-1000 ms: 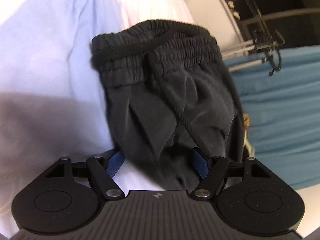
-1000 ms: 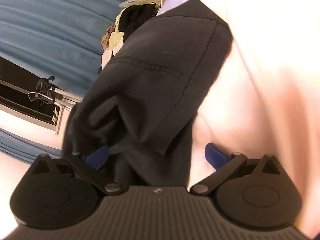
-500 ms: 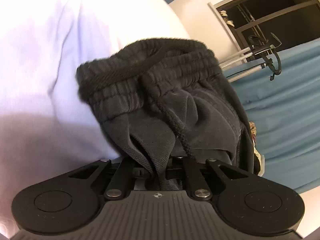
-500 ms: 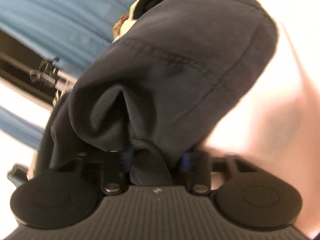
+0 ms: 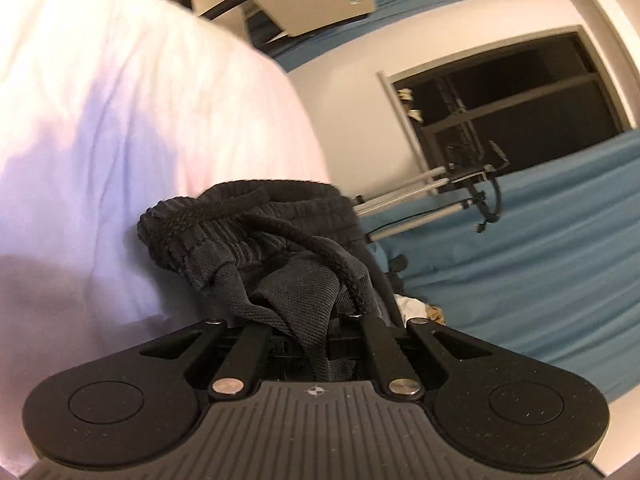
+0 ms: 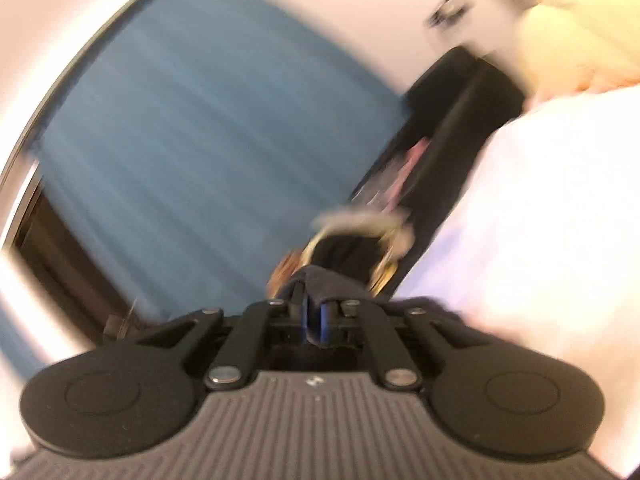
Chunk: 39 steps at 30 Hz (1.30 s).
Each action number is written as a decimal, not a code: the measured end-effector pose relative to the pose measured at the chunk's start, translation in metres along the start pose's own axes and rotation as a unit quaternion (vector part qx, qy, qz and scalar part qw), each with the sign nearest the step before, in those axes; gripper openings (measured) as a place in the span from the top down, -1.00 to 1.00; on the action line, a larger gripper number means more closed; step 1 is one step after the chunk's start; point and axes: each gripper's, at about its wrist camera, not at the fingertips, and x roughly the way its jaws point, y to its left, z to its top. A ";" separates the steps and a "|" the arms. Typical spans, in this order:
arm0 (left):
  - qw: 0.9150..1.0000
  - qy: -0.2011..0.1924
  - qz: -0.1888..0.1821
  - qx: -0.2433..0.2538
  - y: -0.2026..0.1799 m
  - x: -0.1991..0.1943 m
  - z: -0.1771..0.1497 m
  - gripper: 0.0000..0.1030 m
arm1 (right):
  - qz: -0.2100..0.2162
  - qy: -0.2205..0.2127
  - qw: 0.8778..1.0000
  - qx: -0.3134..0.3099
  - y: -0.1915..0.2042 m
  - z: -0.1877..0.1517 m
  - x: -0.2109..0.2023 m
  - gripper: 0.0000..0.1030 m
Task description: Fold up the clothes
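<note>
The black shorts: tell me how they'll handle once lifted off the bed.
Likely floppy: the black shorts bunch and sag where the left tool pinches them. Probably light, since thin folds hold them. The loose drawstring may dangle and snag.

No readable text, label, brand or number on anything in view.

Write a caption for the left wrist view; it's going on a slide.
Left gripper shut on black drawstring shorts, bunched at the waistband, over a white sheet.

Both wrist cameras look close along their fingers, sharing the blue curtain (image 5: 520,264), the right view blurred.
</note>
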 end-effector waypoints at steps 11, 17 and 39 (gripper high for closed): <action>0.995 0.017 0.092 0.017 -0.008 -0.015 -0.020 -0.25 | -0.107 0.073 0.987 -0.097 -0.029 -0.037 0.022 0.53; 0.991 0.018 0.113 0.067 -0.023 -0.054 -0.048 -0.58 | -0.123 0.039 0.967 -0.220 0.021 -0.054 0.006 -0.76; 0.966 0.010 0.124 0.228 -0.050 -0.033 -0.092 -0.66 | 0.083 0.346 0.890 -0.287 0.054 -0.215 0.023 -0.67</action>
